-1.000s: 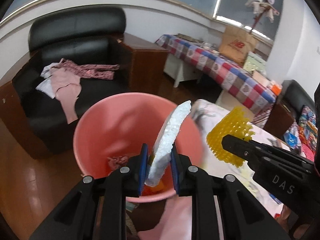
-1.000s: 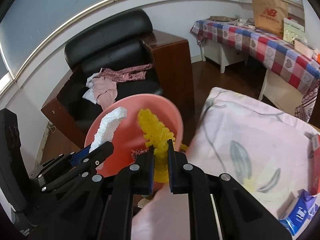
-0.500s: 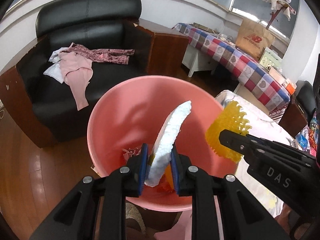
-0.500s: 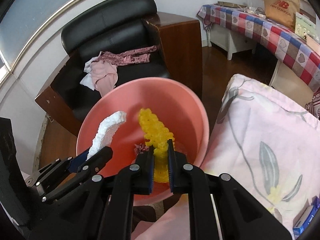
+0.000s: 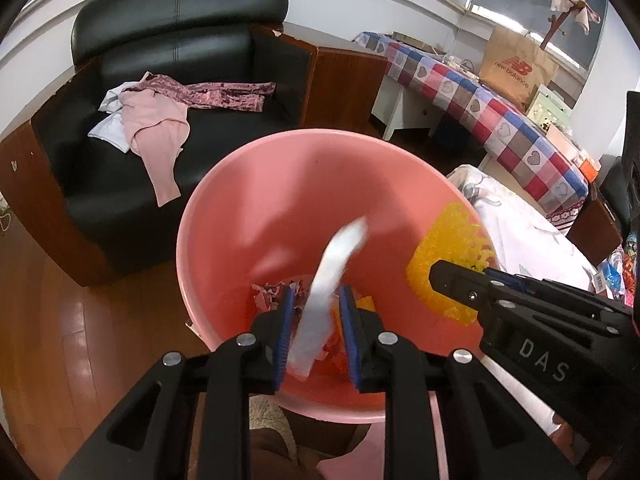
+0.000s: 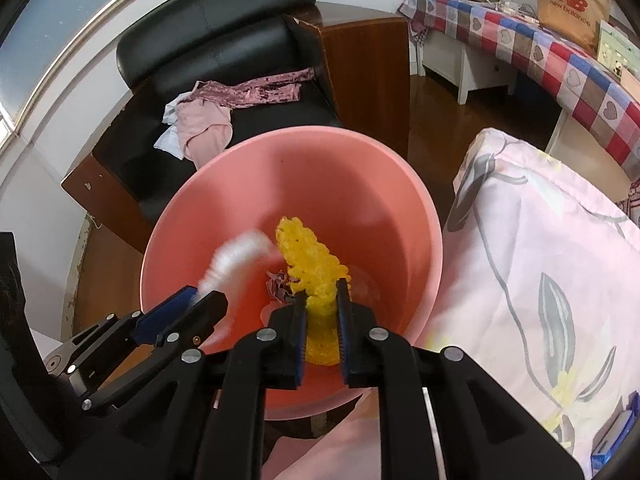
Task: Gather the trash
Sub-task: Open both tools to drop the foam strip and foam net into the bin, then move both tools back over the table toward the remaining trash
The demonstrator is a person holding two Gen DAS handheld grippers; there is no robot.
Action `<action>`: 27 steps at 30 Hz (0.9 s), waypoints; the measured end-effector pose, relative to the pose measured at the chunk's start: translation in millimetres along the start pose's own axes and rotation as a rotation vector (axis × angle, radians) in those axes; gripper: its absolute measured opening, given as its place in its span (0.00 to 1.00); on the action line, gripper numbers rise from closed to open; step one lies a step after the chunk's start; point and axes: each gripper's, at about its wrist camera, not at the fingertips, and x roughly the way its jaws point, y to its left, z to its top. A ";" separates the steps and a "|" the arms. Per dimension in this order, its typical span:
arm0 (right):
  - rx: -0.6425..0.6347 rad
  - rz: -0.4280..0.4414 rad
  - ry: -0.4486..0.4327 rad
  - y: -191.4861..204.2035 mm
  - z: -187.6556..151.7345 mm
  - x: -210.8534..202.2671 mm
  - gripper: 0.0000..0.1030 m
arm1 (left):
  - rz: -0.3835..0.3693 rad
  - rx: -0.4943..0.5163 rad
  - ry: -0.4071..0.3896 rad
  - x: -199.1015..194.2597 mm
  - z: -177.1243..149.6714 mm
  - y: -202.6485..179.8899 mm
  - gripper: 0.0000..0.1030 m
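Observation:
A pink plastic bucket stands on the floor with scraps of trash at its bottom. My left gripper hangs over it with the jaws parted; a white foam strip is blurred between them, loose and dropping. The strip also shows blurred in the right wrist view. My right gripper is over the bucket, its jaws slightly apart around a yellow mesh foam net, which shows in the left wrist view too.
A black leather armchair with pink clothes is behind the bucket. A wooden cabinet is beside it. A table with a checked cloth is at the right. A pink floral sheet lies right of the bucket.
Both grippers moved forward and down over the bucket. My left jaws opened and the white foam strip is slipping free. My right jaws have loosened a little on the yellow net.

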 end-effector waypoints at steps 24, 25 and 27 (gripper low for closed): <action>0.026 0.016 -0.094 -19.2 -16.9 -52.0 0.21 | -0.043 0.017 -0.067 -47.0 -2.5 -15.1 0.32; 0.032 0.014 -0.100 -23.7 -20.5 -57.7 0.21 | -0.054 0.028 -0.074 -52.5 -4.1 -20.1 0.32; 0.046 0.006 -0.108 -34.3 -27.9 -68.4 0.21 | -0.073 0.045 -0.082 -59.3 -6.7 -27.6 0.32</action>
